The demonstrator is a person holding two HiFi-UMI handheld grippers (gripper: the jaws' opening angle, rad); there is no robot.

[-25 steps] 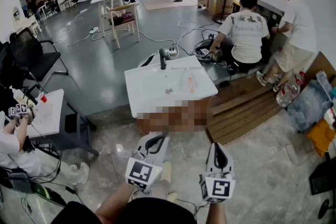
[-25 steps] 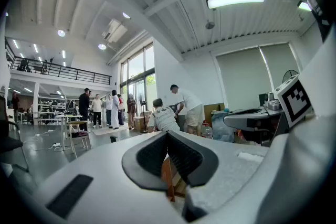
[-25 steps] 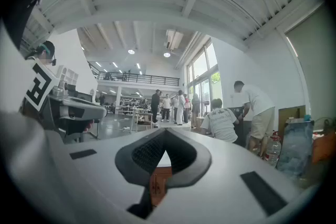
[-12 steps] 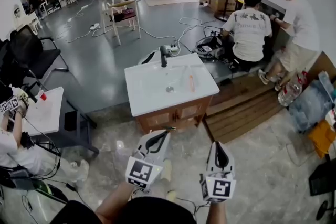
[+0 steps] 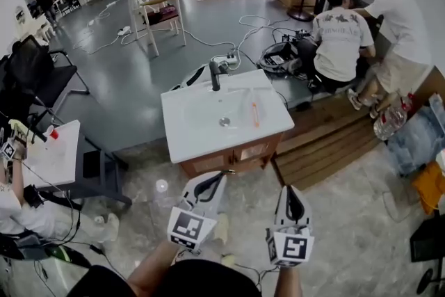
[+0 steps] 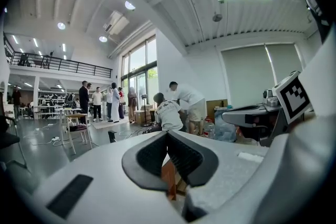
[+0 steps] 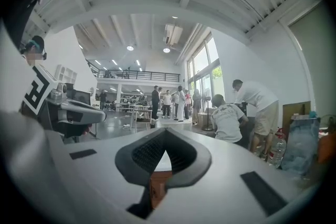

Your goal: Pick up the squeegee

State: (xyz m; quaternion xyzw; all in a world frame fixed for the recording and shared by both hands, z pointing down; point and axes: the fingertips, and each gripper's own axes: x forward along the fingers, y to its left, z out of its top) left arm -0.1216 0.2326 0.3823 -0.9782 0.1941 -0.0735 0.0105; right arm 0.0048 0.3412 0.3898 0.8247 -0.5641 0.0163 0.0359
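Observation:
The squeegee (image 5: 254, 110), a slim thing with an orange handle, lies on the white sink top (image 5: 188, 135) to the right of the drain, in the head view. A dark faucet (image 5: 215, 74) stands at the top's far edge. My left gripper (image 5: 223, 174) and right gripper (image 5: 287, 190) are held side by side over the floor, short of the wooden cabinet front (image 5: 233, 155). Both are shut with nothing between the jaws. In the left gripper view the left gripper (image 6: 168, 132) points at the cabinet; the right gripper (image 7: 166, 130) does likewise in its own view.
Two people (image 5: 341, 38) crouch and bend at the far right behind wooden planks (image 5: 323, 142). Water bottles (image 5: 389, 123) stand at the right. A small white table (image 5: 55, 153) and a black chair (image 5: 35, 73) are at the left. Cables run over the grey floor.
The sink unit has come nearer and its top looks larger in the head view. Both grippers stay shut and side by side.

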